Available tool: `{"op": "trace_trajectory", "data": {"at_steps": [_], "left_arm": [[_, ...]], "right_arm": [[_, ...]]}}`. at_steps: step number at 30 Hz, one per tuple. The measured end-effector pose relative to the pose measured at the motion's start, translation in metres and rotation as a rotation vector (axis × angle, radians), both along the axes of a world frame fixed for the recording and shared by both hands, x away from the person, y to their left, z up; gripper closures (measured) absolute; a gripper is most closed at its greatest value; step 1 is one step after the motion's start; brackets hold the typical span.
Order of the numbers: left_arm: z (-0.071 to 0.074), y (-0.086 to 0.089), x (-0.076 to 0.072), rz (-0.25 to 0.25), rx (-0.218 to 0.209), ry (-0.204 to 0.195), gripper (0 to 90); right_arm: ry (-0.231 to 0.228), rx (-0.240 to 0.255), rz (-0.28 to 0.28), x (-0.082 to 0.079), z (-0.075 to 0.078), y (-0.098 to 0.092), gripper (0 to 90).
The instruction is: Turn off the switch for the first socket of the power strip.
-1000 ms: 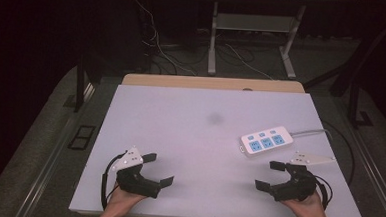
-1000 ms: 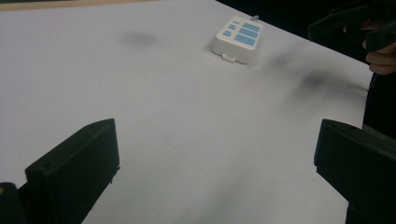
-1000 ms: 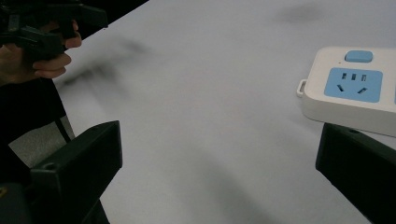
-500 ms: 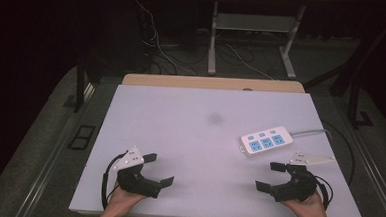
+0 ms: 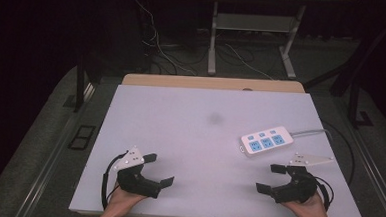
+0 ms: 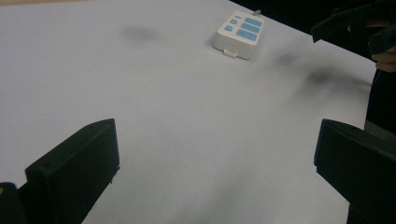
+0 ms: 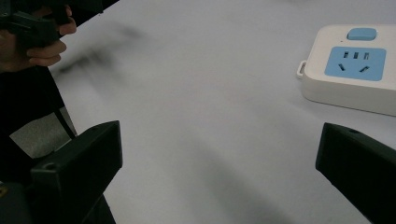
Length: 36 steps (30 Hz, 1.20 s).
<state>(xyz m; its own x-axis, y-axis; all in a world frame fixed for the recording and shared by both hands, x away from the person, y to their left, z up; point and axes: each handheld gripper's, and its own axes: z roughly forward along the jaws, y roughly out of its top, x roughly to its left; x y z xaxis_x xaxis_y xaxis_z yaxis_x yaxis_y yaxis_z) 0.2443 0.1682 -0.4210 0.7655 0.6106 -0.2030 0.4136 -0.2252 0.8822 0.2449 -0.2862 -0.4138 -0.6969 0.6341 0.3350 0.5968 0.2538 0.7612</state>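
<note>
Both grippers sit low at the near edge of the pale grey table (image 5: pixel 180 128) — left gripper (image 5: pixel 159 169) spread wide, gripping nothing; right gripper (image 5: pixel 272 179) likewise parted and empty. Ahead of the right one, close but not touching, lies the white power strip with blue sockets (image 5: pixel 267 140), its grey cable (image 5: pixel 310 131) running off toward the table's right edge.

White power strip (image 5: pixel 267 141) — blue sockets — flat, table's right.
</note>
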Motion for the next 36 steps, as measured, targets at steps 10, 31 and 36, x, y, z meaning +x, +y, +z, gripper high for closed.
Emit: {"op": "trace_trajectory", "data": {"at_steps": [10,31,36], "left_arm": [[-0.001,0.0,0.0,0.002,-0.001,0.008,0.0],[-0.002,-0.001,0.0,0.003,-0.002,0.013,0.0],[-0.002,-0.001,0.0,0.003,-0.005,0.018,0.0]], "right_arm": [[0.013,-0.02,0.009,0.002,0.005,-0.001,0.4],[0.013,-0.072,0.041,0.018,0.03,-0.004,0.4],[0.023,-0.096,0.046,0.023,0.032,-0.005,0.4]]}}
